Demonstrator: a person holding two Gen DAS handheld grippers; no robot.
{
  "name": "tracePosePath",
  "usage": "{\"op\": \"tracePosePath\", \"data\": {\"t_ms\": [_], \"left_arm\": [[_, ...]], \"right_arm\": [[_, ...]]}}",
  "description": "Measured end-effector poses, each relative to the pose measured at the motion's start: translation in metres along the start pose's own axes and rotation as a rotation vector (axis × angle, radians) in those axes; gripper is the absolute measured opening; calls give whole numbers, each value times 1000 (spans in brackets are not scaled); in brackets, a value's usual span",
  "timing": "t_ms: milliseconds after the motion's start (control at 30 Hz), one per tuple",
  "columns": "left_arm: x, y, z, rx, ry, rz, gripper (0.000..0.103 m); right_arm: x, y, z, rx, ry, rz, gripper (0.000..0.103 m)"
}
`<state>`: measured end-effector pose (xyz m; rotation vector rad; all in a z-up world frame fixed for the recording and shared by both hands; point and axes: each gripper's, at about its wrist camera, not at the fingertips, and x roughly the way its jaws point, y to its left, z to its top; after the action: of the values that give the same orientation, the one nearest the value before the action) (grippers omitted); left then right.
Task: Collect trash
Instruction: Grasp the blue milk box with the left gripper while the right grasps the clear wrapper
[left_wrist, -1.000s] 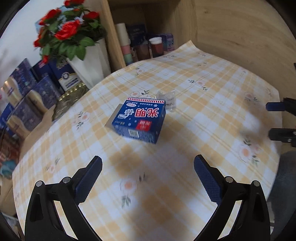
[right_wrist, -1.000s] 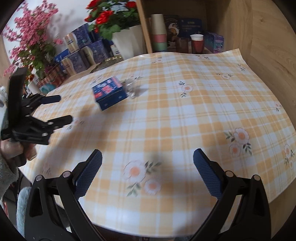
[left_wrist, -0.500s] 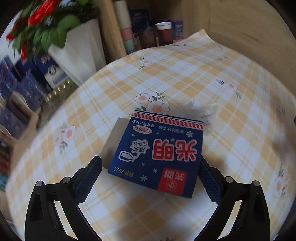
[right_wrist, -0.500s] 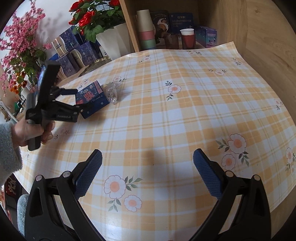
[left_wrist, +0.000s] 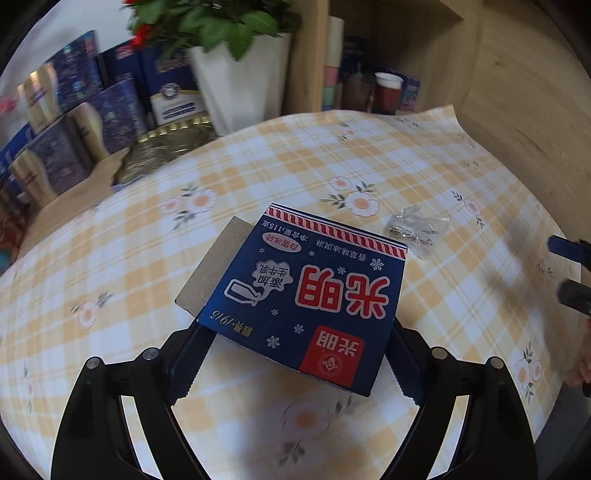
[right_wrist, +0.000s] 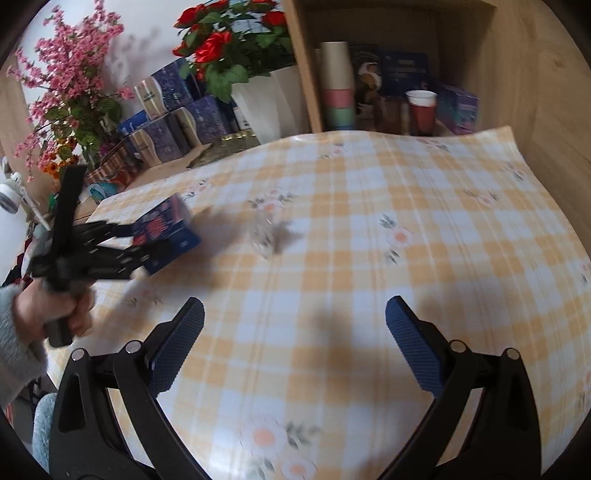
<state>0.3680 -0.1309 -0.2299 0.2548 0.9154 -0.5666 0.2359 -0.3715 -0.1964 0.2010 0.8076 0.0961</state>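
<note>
A blue carton (left_wrist: 306, 302) with red and white print lies on the yellow checked tablecloth (left_wrist: 280, 162), a grey flap sticking out at its left. My left gripper (left_wrist: 295, 358) straddles its near end, and its jaws are closing with the pads against both sides of the carton. A crumpled clear wrapper (left_wrist: 417, 229) lies just right of the carton. In the right wrist view the carton (right_wrist: 166, 232) sits in the left gripper (right_wrist: 140, 243), which a hand in a grey sleeve holds, and the wrapper (right_wrist: 264, 236) is blurred. My right gripper (right_wrist: 295, 339) is open and empty above the cloth.
A white vase (right_wrist: 273, 107) of red roses and several dark blue boxes (right_wrist: 173, 122) stand behind the table. A gold tin (left_wrist: 166, 147) lies at the cloth's back left. Stacked paper cups (right_wrist: 338, 85) and a red cup (right_wrist: 421, 110) sit in the wooden shelf. A wooden wall (right_wrist: 546, 110) stands on the right.
My left gripper moved forward over the carton and narrowed onto its sides. The right gripper shifted left, bringing the wrapper and carton nearer in its view.
</note>
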Motion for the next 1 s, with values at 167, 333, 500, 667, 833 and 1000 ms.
{"op": "tracePosePath", "data": {"t_ms": [167,333,500,667,833,1000], "left_arm": [[-44,25,-27,-171,-36,52,84],[-81,39,-58,-322,-80,74,84],[-100,53,-86,-428,-84,76,84],[-112,59,-105,-437,-84,100,84],[-129,56,-114,-410,-108,124,83],[-148,46,-116,-380,-141,117,82]], "right_arm": [[35,12,33,-22,-6,62,90],[82,23,60,-11,36,50,86],[119,33,70,-28,96,15,80],[136,37,66,-22,146,22,64],[131,42,61,-48,142,-24,23],[93,55,58,-82,71,7,23]]}}
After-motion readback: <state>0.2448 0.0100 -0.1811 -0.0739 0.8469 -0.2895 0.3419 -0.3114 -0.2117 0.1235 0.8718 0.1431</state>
